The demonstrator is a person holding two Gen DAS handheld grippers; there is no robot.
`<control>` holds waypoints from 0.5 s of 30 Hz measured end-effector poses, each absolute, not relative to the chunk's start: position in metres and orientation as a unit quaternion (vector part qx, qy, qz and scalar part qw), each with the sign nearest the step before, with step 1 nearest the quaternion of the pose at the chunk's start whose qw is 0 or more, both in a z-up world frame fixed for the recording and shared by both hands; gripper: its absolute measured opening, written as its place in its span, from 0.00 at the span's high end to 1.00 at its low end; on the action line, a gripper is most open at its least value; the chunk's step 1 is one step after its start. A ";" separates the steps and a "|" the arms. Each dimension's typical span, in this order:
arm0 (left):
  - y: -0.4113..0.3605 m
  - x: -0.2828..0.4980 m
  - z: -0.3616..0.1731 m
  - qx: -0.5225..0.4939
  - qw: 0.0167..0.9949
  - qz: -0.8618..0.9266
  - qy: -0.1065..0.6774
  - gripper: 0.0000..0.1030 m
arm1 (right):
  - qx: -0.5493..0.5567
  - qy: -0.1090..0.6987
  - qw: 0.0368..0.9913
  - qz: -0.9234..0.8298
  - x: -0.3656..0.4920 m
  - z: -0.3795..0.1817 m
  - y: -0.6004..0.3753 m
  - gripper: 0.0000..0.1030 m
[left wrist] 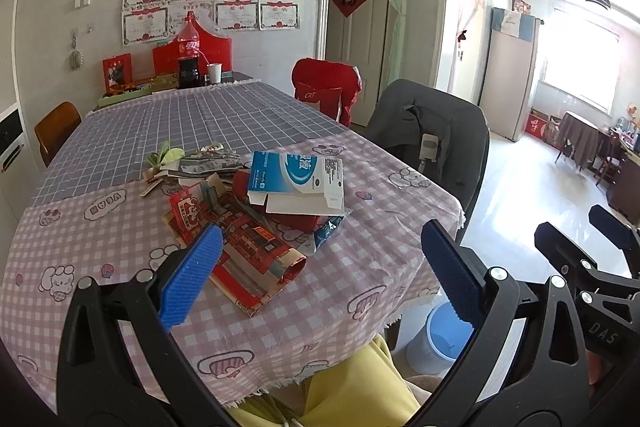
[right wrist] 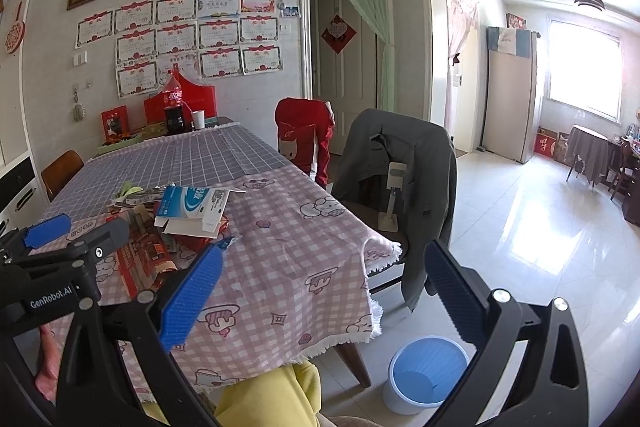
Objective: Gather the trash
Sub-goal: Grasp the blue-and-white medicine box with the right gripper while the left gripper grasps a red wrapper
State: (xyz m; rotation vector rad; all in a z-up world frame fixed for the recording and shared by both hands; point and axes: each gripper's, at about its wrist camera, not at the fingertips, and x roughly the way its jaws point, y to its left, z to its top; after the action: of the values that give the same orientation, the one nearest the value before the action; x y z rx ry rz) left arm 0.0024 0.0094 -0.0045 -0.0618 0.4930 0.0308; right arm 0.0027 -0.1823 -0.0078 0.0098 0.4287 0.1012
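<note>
Both my left gripper and right gripper gape empty, low in frame, since the crumpled red-and-blue paper trash pile waits mid-frame and the round blue plastic bin sits lower right.

On the pink checked cloth we see a heap of trash. Topmost is a blue and white carton, flattened, one end flap open, lying tilted across a red item we cannot make out. Just beside it toward the near edge, red printed wrappers lie spread and creased, one end curled. On the far side sit crumpled grey papers and a small green scrap. On the floor beside the table corner stands an upright blue bin, its mouth open.
</note>
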 end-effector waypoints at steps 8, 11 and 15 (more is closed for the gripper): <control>0.024 0.011 -0.014 -0.040 0.962 0.035 0.267 0.05 | 0.004 0.229 0.970 0.078 0.019 -0.011 -0.168 0.04; 0.034 0.018 -0.018 -0.047 0.958 0.051 0.279 0.05 | 0.005 0.238 0.967 0.096 0.034 -0.013 -0.158 0.04; 0.053 0.031 -0.027 -0.058 0.949 0.080 0.298 0.05 | 0.014 0.260 0.957 0.130 0.061 -0.019 -0.143 0.04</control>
State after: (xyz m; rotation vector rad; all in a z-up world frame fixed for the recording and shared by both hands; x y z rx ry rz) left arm 0.0309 0.0534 -0.0267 -0.1171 0.6071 0.1638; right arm 0.0605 -0.1426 -0.0193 0.0292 0.5274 0.2628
